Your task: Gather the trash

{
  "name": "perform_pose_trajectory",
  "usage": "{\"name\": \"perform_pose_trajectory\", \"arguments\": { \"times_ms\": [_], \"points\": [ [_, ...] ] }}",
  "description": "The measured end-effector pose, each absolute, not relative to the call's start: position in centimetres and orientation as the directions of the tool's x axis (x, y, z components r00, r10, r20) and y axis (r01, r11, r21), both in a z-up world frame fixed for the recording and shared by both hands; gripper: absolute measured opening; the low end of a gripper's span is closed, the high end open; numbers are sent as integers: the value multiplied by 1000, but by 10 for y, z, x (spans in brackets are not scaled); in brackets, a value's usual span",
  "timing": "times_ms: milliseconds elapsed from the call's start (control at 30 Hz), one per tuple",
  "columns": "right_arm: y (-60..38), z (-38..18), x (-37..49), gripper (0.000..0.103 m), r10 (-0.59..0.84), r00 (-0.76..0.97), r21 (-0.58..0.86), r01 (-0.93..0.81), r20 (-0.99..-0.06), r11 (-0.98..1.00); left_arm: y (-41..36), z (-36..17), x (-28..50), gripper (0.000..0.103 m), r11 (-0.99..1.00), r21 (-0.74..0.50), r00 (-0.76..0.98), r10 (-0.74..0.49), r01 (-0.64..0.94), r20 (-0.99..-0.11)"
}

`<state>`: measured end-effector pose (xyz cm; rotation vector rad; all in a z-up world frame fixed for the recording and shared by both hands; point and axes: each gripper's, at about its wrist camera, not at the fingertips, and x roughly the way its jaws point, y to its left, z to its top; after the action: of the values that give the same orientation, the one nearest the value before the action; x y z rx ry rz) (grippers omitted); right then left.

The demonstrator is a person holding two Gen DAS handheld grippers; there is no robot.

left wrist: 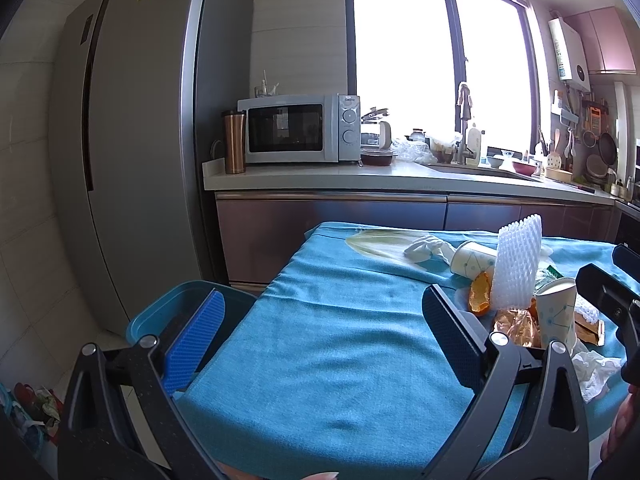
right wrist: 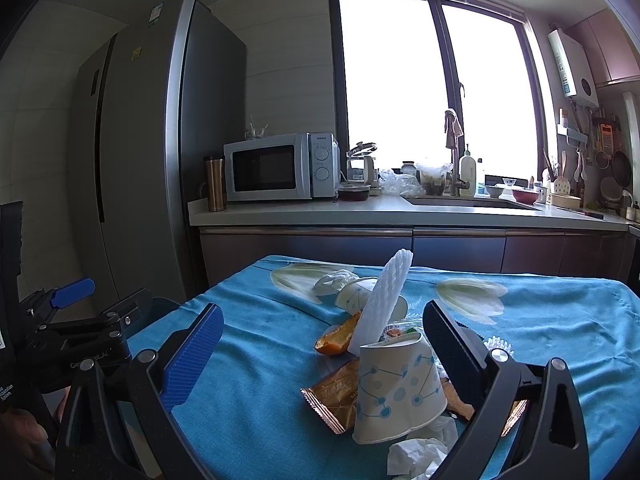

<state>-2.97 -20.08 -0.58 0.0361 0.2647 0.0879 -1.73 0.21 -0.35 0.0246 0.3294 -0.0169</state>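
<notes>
A pile of trash lies on the blue tablecloth (right wrist: 260,380): an upside-down paper cup (right wrist: 394,392), a gold wrapper (right wrist: 332,394), an orange peel (right wrist: 338,338), a white foam net (right wrist: 384,300), a second paper cup (right wrist: 354,294) lying on its side, and crumpled tissue (right wrist: 416,454). My right gripper (right wrist: 324,356) is open, its jaws on either side of the upside-down cup. My left gripper (left wrist: 324,328) is open and empty over bare cloth, left of the pile. The foam net (left wrist: 518,264), peel (left wrist: 480,294) and cup (left wrist: 556,314) show in the left wrist view.
A blue bin (left wrist: 176,312) stands at the table's left edge, behind my left finger. Beyond the table are a kitchen counter (right wrist: 360,210) with a microwave (right wrist: 280,168), a sink and a tall fridge (right wrist: 136,152).
</notes>
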Motion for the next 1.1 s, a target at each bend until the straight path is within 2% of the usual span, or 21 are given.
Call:
{"name": "perform_pose_trajectory", "arguments": {
  "times_ms": [533, 967, 1100],
  "points": [
    [-210, -9, -30, 97, 83, 956, 51, -72, -282, 996, -8, -9, -12, 97, 996, 23, 928, -76, 90, -365],
    [-274, -33, -25, 96, 56, 909, 150, 7, -413, 989, -73, -30, 5, 97, 894, -14, 770, -393, 447, -502],
    [-293, -48, -26, 87, 78, 883, 212, 24, -462, 977, -93, -40, 11, 97, 860, -30, 716, -444, 510, -539]
  ]
}}
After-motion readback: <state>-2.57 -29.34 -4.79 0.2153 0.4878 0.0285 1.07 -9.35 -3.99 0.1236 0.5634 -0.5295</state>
